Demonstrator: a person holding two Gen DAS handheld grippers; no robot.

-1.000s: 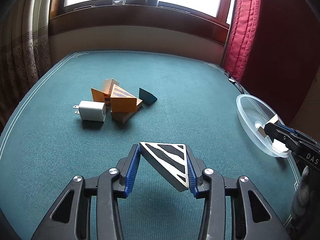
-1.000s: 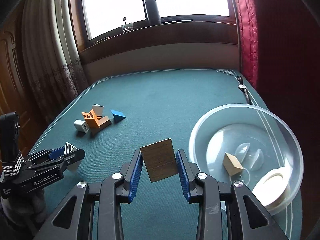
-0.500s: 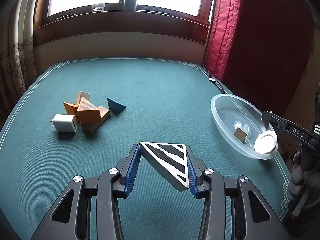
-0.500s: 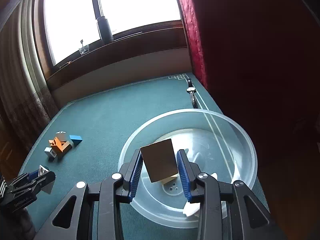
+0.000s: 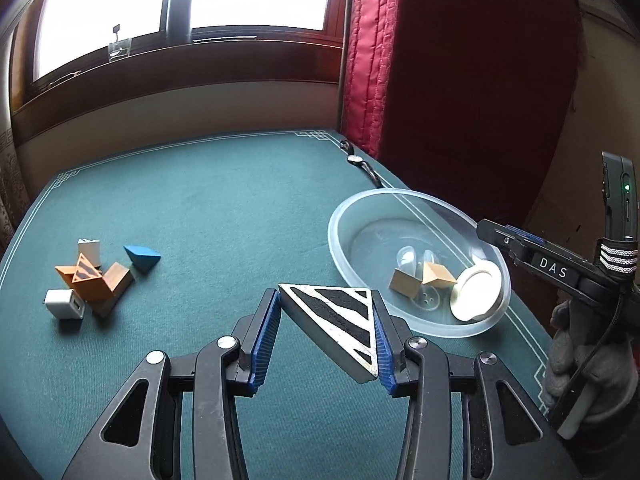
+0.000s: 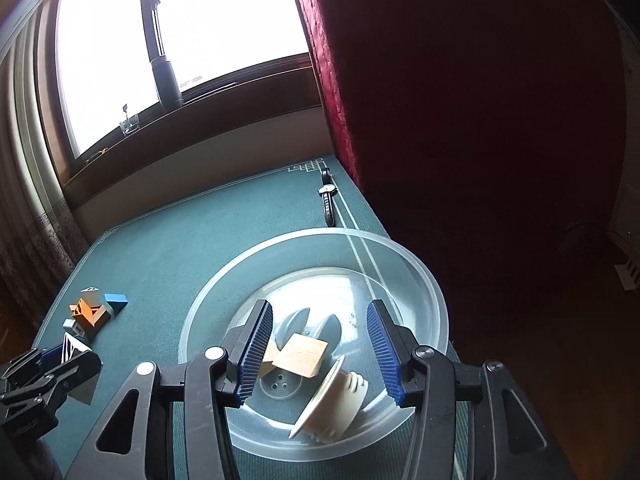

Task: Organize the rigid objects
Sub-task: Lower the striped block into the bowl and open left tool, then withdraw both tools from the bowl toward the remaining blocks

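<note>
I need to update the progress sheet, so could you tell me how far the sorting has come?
Done: two wooden blocks and a white lid lie in the clear bowl; the right gripper is opening above them, empty. In hand: the left gripper holds the striped wedge. Left: the pile of blocks and the charger.

On my right a bowl [image 5: 416, 322] sits on the table [image 5: 224, 208]; in it lie two blocks [image 5: 424, 278] touching, with a lid [image 5: 478, 294] tilted against its near wall. Beyond the bowl, by the table's far edge, lies a watch [image 6: 328, 200]. Well apart on my left, blocks cluster with a charger [image 5: 64, 303] nearest me.
</note>
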